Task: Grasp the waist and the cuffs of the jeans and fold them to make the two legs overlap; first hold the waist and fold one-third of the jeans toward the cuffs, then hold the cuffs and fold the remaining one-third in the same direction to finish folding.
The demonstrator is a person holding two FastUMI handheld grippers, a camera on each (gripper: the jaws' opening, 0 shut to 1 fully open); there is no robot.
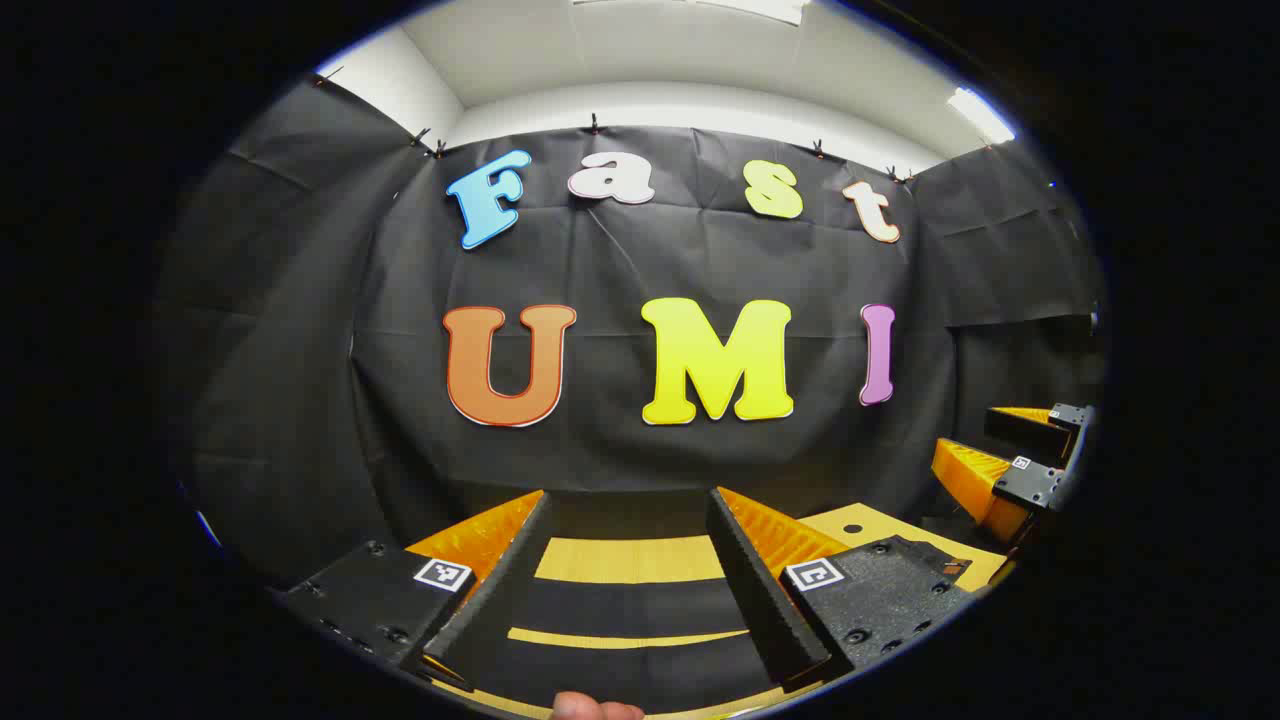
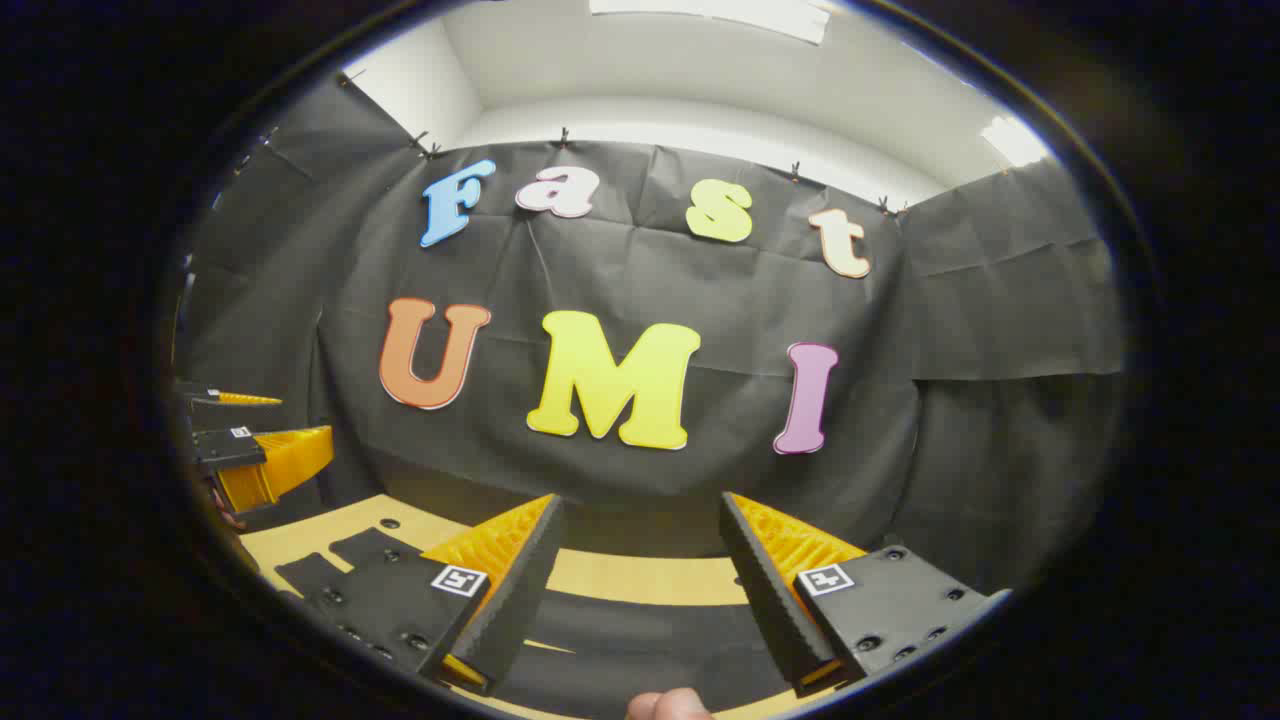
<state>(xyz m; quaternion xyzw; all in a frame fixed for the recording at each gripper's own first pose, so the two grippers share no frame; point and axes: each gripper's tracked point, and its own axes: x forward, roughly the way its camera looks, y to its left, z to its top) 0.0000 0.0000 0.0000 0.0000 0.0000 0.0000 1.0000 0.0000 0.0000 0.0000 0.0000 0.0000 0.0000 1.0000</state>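
Black cloth wall (image 1: 300, 400) faces the camera in the left gripper view, white ceiling (image 1: 620, 40) above it with a light strip (image 1: 980, 115) at upper right. Left gripper (image 1: 628, 545) raised and level, pointing at the wall; its two fingers stand wide apart with nothing between them. Below and between the fingers: light wooden tabletop (image 1: 630, 560) crossed by dark bands of black fabric (image 1: 630, 605). These bands look like the jeans lying flat on the table, but I cannot tell which part (waist or cuffs). A fingertip (image 1: 595, 708) of the holding hand shows at the bottom edge. Right gripper (image 1: 1010, 455) visible far right, off the table, apart from the left one, fingers also spread.

Right gripper view: same cloth wall (image 2: 1000, 420), ceiling (image 2: 700, 60) and light strip (image 2: 1015, 140). Right gripper (image 2: 640, 550) held level toward the wall, fingers spread, gap empty. Wooden tabletop (image 2: 640, 578) beneath, dark fabric (image 2: 640, 625) across it under the fingers and again at lower left. A fingertip (image 2: 670, 705) of the holding hand at bottom edge. Left gripper (image 2: 250, 430) seen at the left edge, fingers apart, above the table's near corner.
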